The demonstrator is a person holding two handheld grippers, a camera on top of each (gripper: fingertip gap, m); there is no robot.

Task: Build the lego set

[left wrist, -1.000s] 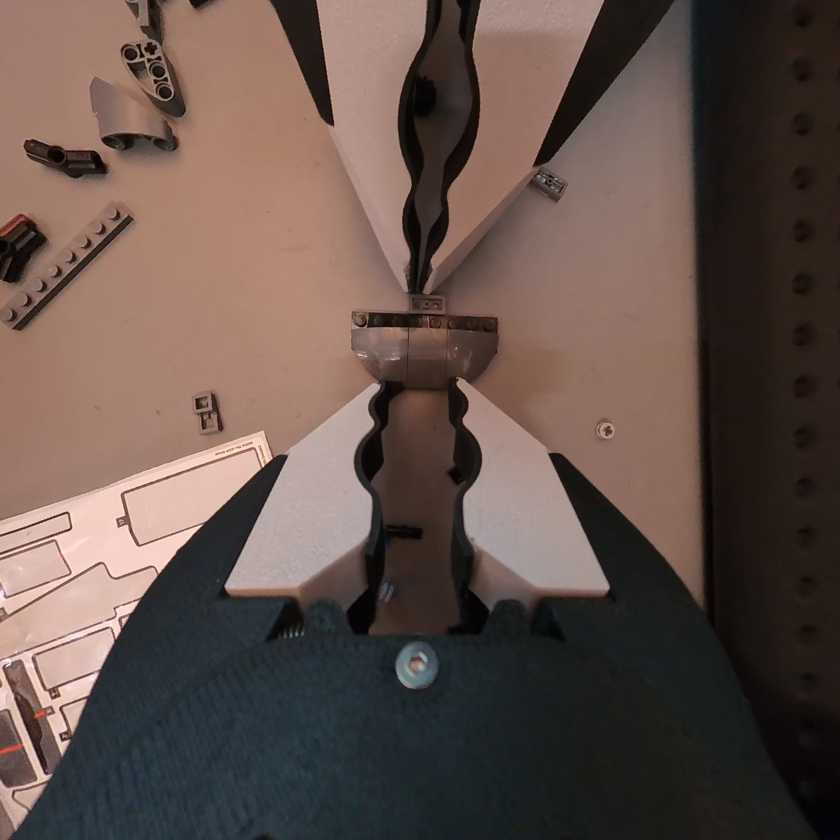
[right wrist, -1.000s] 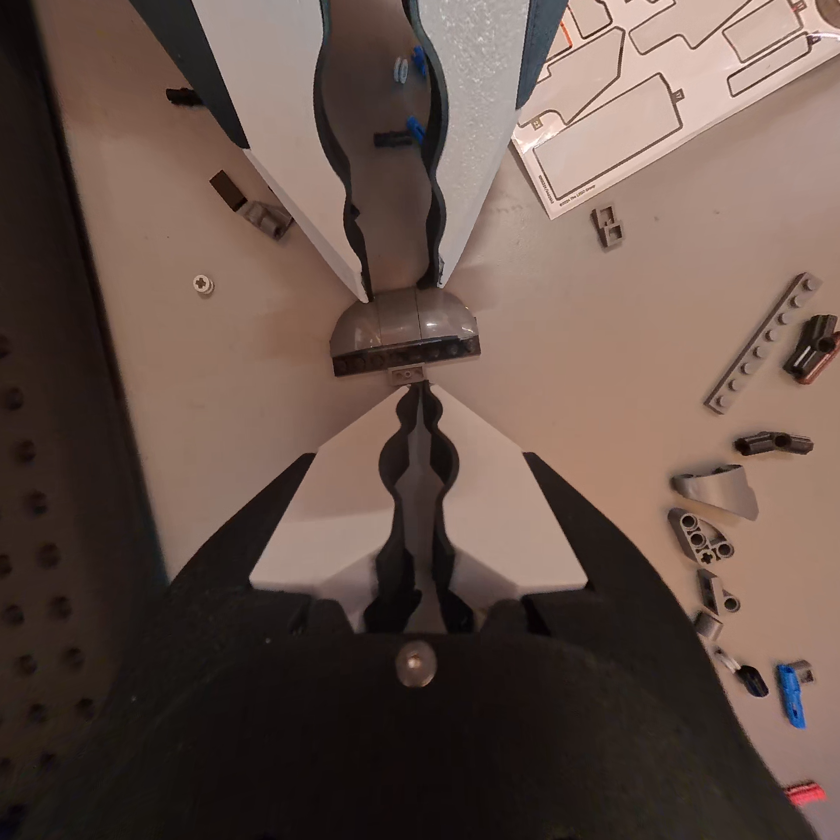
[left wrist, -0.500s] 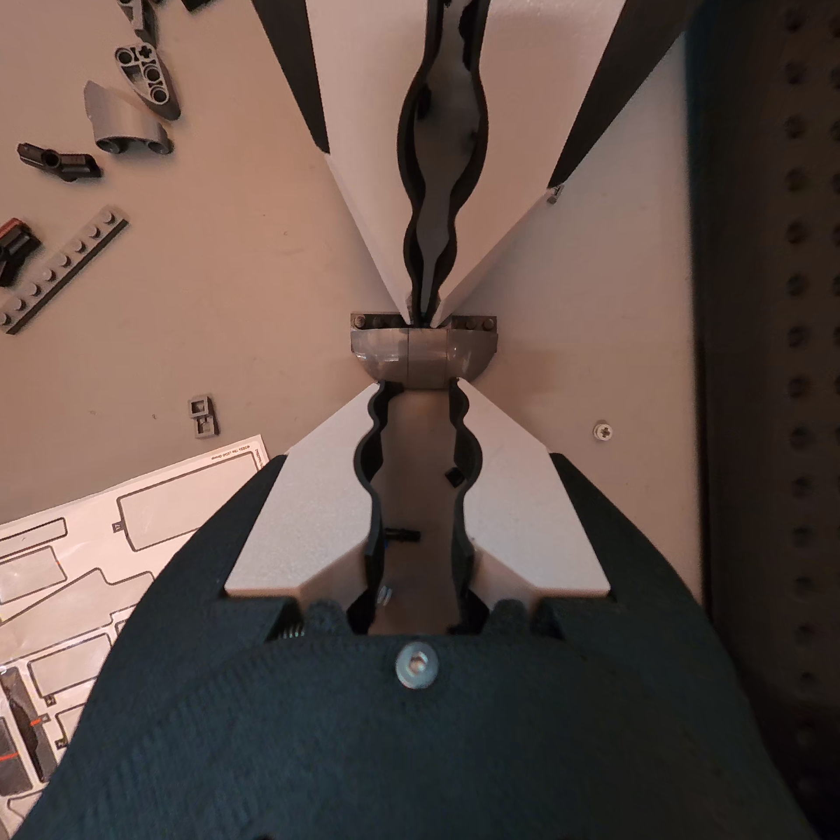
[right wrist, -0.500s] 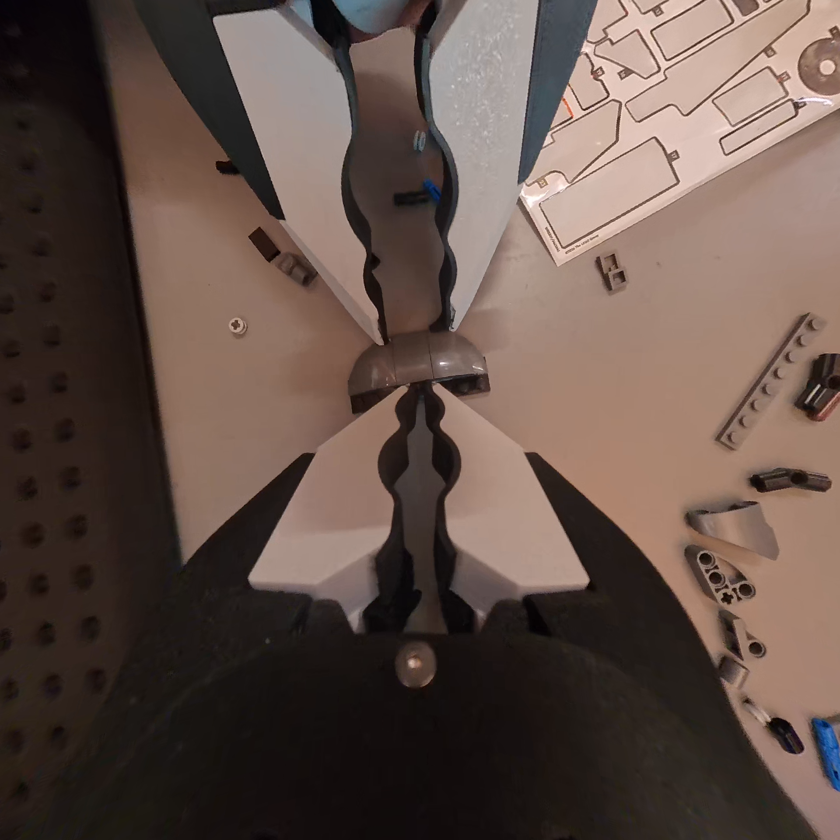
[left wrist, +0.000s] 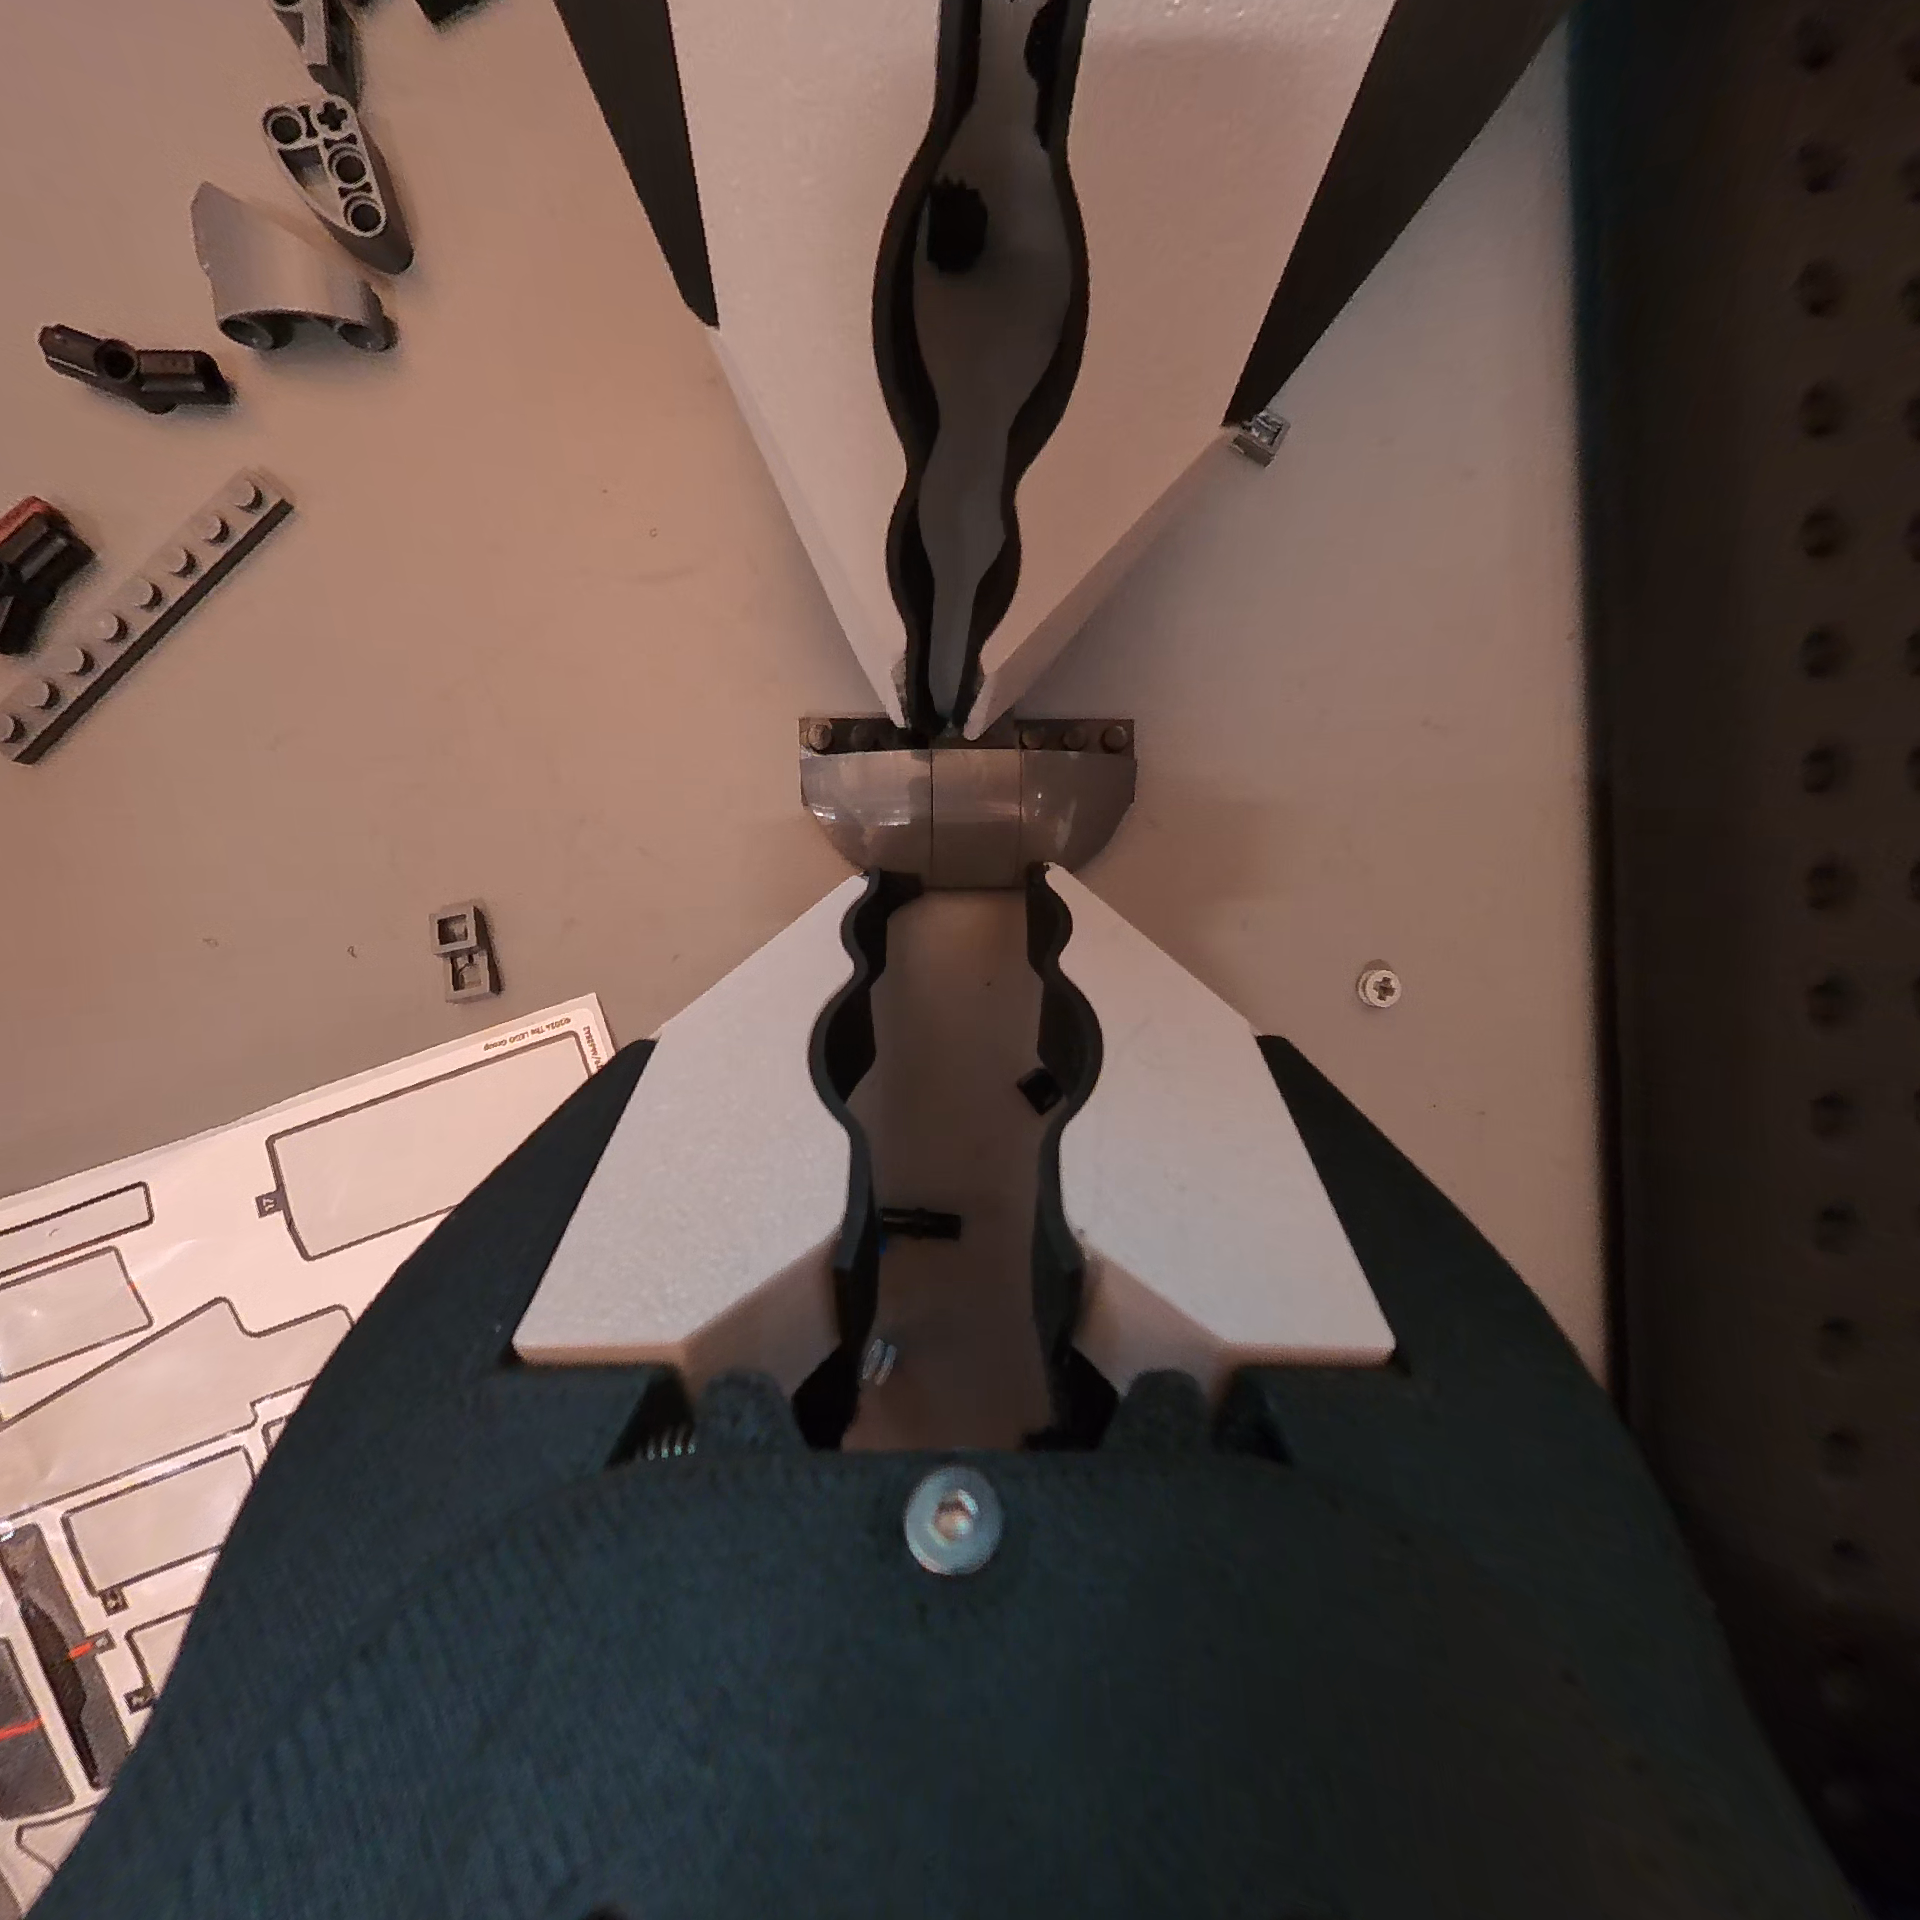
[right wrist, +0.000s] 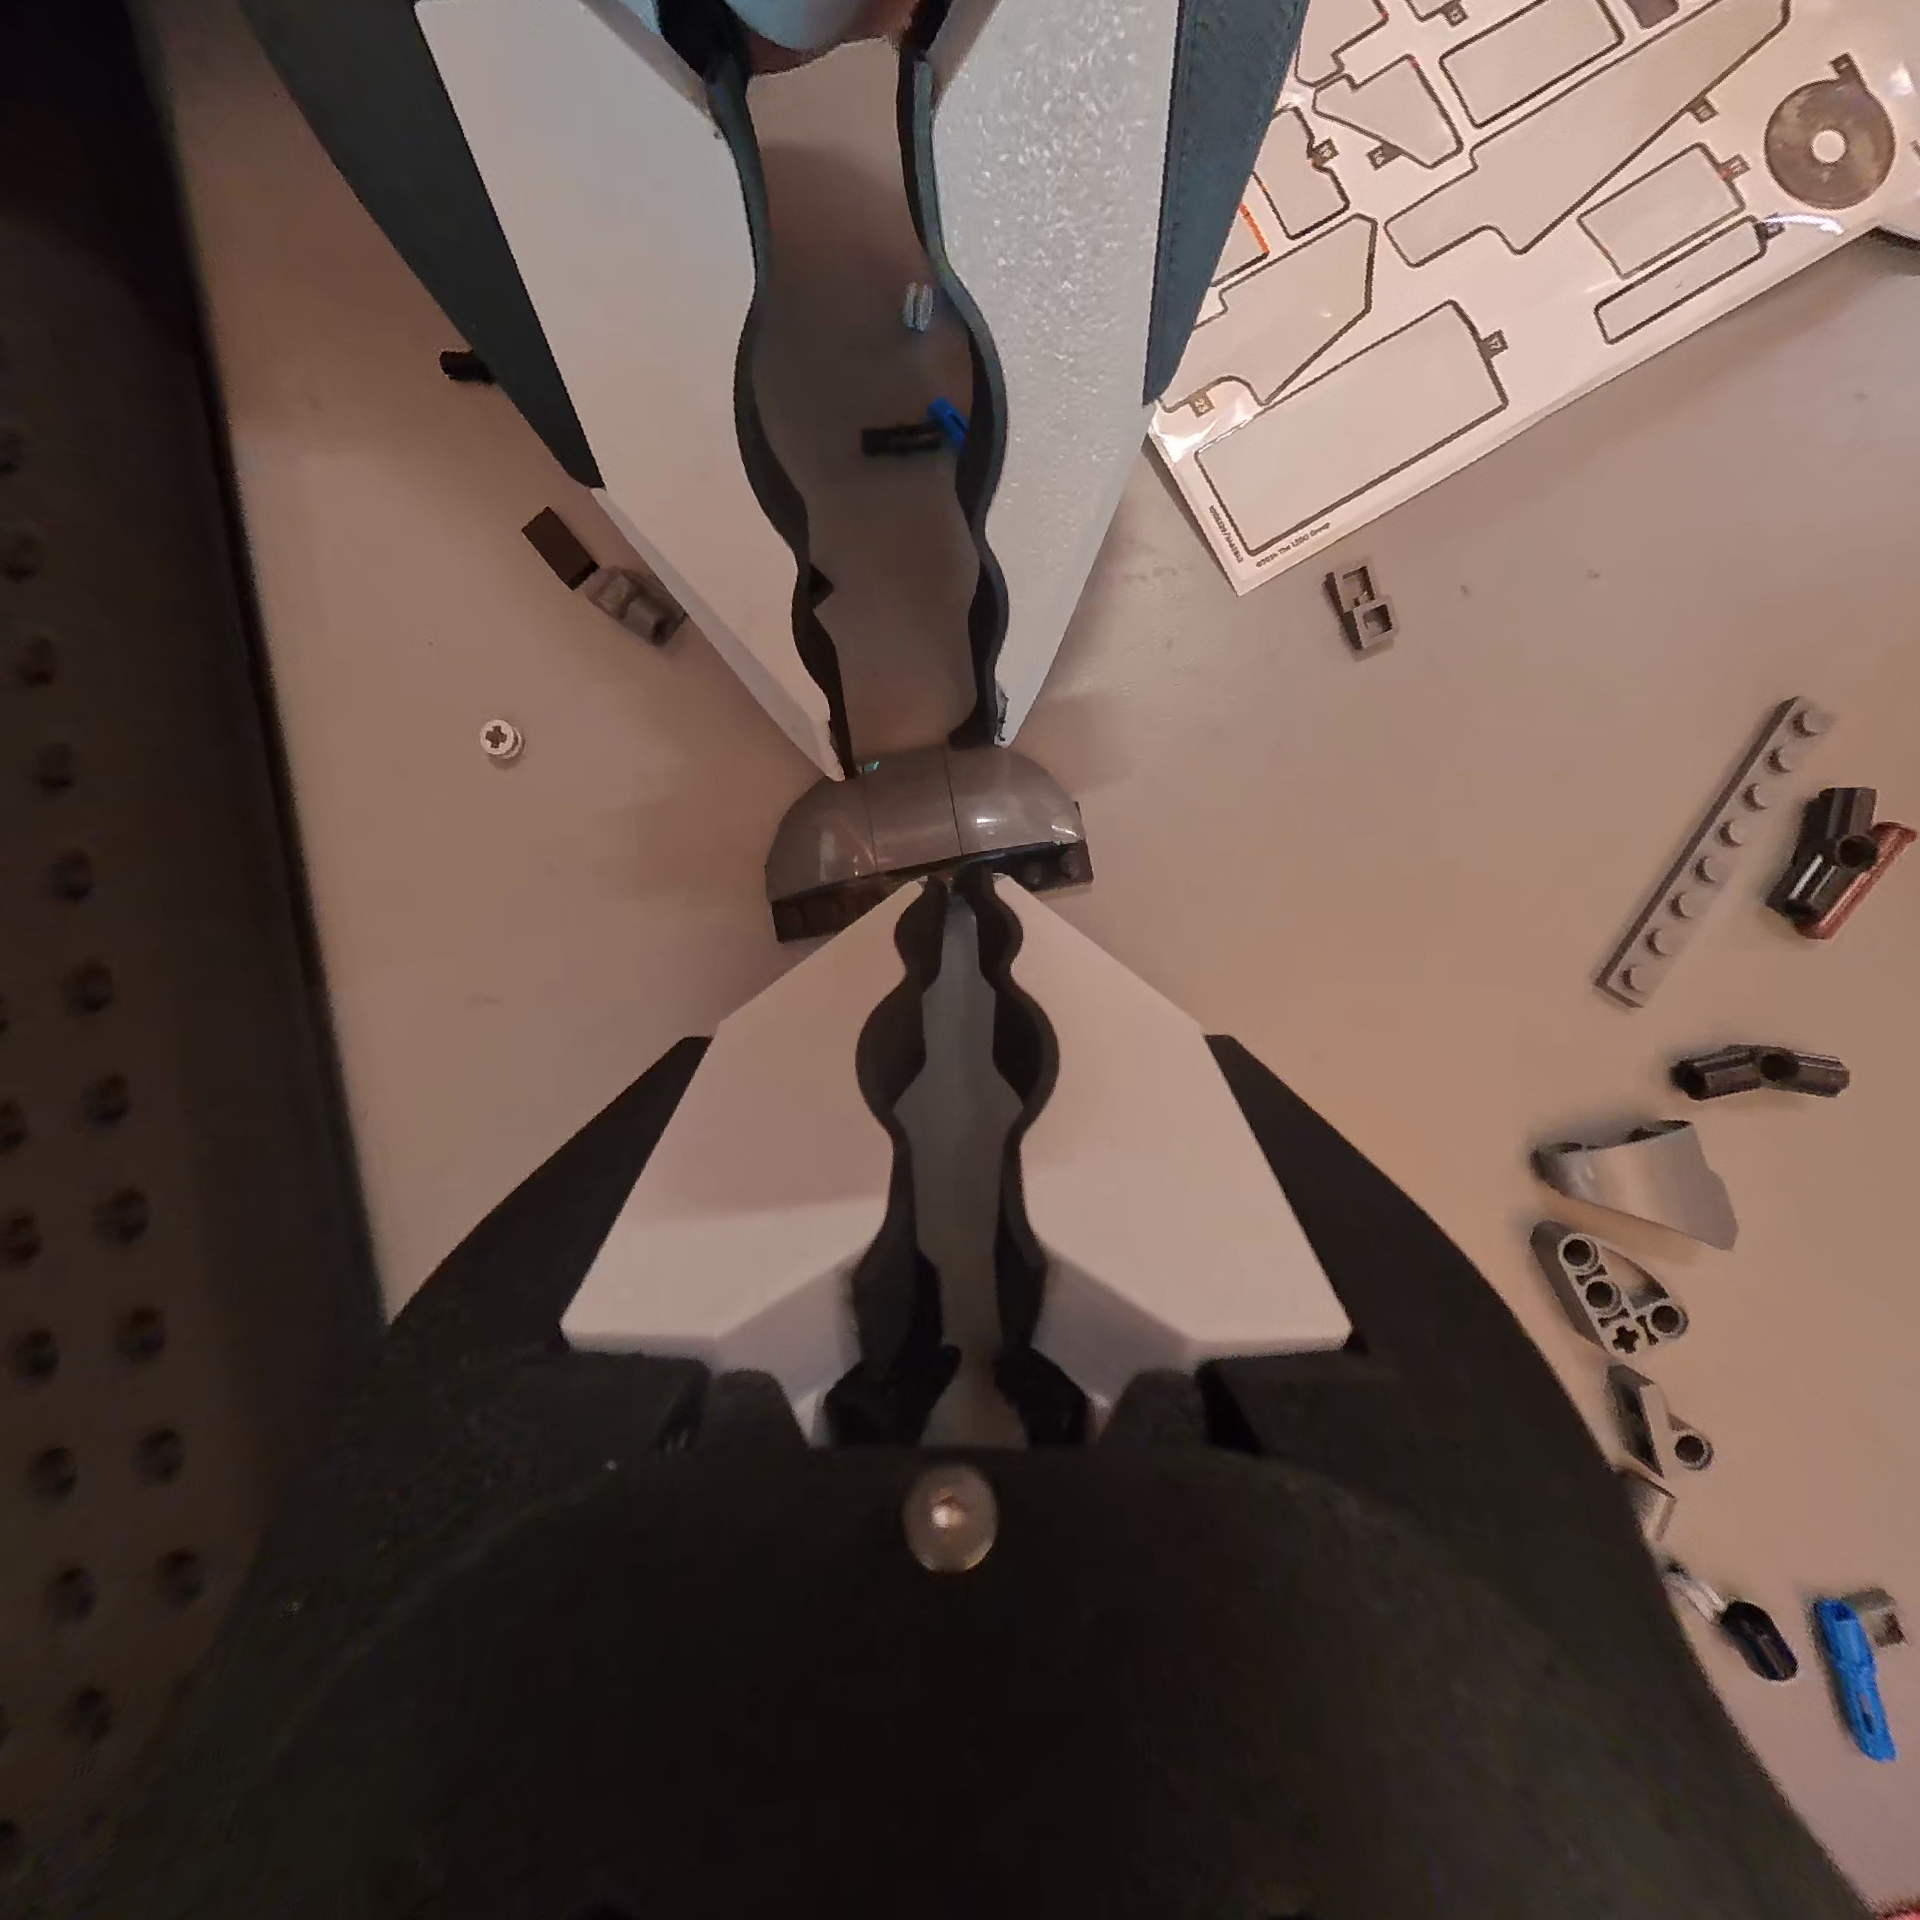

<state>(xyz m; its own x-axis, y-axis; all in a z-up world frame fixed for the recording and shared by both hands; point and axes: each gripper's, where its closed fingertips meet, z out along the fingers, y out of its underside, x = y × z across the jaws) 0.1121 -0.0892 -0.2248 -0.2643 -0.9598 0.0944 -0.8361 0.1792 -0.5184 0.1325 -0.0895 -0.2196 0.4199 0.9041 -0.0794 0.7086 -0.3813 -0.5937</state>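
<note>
My left tongs [left wrist: 961, 883] clamp the dome [left wrist: 966, 805]; right tongs [right wrist: 951, 883] pinch a barely visible tiny plate, which might pop off if I press crooked.

Warm, dim light falls on the table [left wrist: 582, 727], brighter at the right side of the left wrist view. Soft shadows lie under the pieces. Wide-angle bending shows at edges; near foreground is slightly soft.

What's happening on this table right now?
Someone is building a Lego model with two hand-held grippers. The left gripper holds a small grey curved assembly by its rounded side, while the right gripper, nearly closed, presses a tiny piece, now hidden, onto its studded black edge. Loose parts, like a long grey plate, and a sticker sheet lie around.
</note>
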